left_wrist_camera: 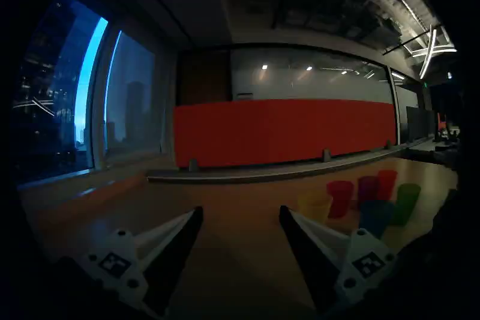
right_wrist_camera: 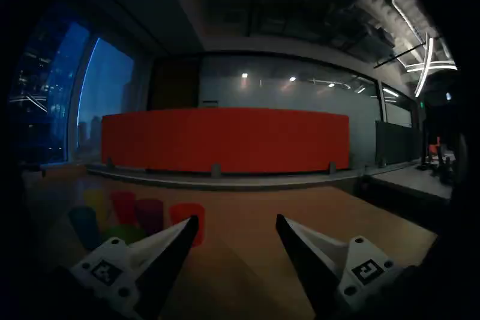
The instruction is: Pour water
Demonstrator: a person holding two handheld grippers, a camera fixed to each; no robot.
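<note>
Several coloured plastic cups stand close together on a wooden table [left_wrist_camera: 240,248]. In the left gripper view they are to the right: a yellow cup [left_wrist_camera: 314,206], a red cup [left_wrist_camera: 340,197], a purple cup [left_wrist_camera: 367,188], an orange-red cup [left_wrist_camera: 387,183], a green cup [left_wrist_camera: 407,202] and a blue cup [left_wrist_camera: 375,217]. My left gripper [left_wrist_camera: 240,213] is open, empty, left of them. In the right gripper view the cups sit at the left: blue [right_wrist_camera: 85,226], yellow [right_wrist_camera: 98,202], red [right_wrist_camera: 125,206], purple [right_wrist_camera: 150,214], orange-red [right_wrist_camera: 187,217], green [right_wrist_camera: 123,234]. My right gripper [right_wrist_camera: 236,221] is open with nothing between its fingers.
The room is dim. A long red panel [left_wrist_camera: 285,131] with a glass wall above it runs behind the table's far edge. Large windows [left_wrist_camera: 66,104] line the left side. Another desk [right_wrist_camera: 414,179] stands at the right.
</note>
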